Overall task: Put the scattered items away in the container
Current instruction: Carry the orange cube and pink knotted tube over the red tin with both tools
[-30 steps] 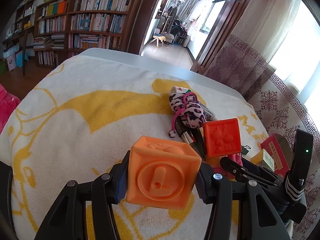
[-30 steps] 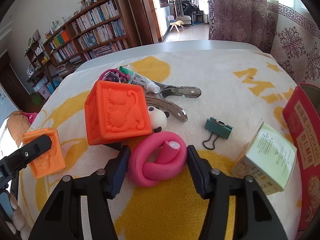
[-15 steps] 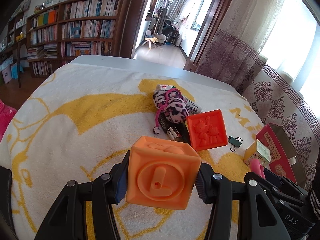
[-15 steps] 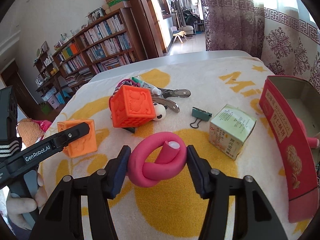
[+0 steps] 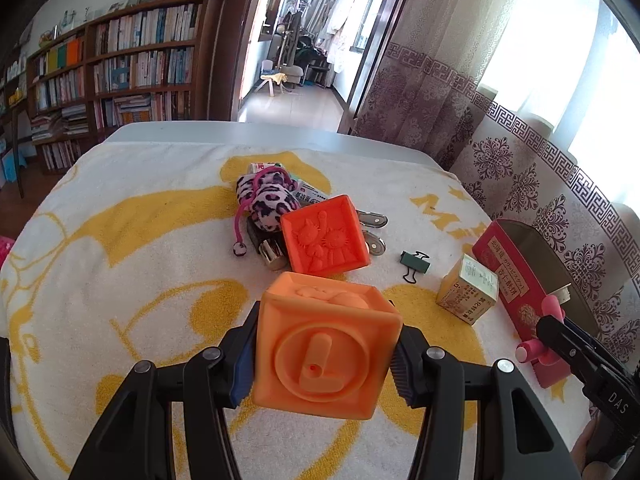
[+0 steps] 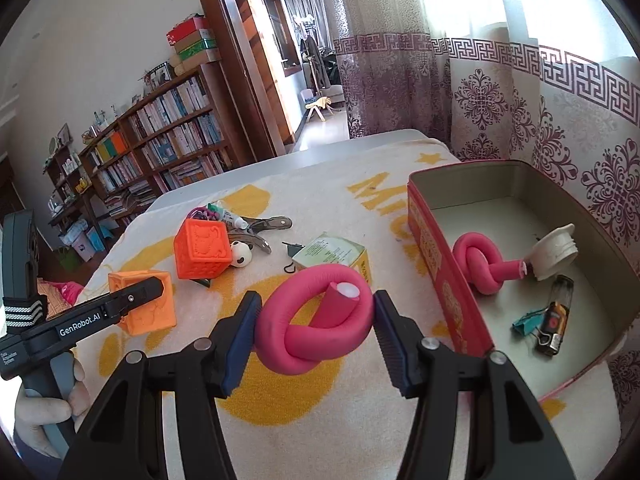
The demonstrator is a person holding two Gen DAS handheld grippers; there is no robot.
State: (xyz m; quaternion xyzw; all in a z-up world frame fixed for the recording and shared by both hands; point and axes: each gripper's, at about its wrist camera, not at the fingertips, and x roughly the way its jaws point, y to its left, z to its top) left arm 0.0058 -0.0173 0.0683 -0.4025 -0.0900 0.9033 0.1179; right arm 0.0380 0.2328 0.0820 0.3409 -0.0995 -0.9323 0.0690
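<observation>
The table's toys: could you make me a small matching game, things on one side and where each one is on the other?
Things:
1. pale orange cube
2. pink knot
3. white cap
4. binder clip

Places:
A. lying in the red tin
B. between the right gripper's fingers
C. loose on the towel
D. between the left gripper's fingers

Pairs: 1-D, 2-B, 3-A, 4-C

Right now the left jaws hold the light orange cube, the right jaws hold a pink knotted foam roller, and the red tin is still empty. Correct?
Not quite: the red tin is not empty. The right wrist view shows another pink knotted roller, a white cap and a lighter inside. The rest stands.
</observation>
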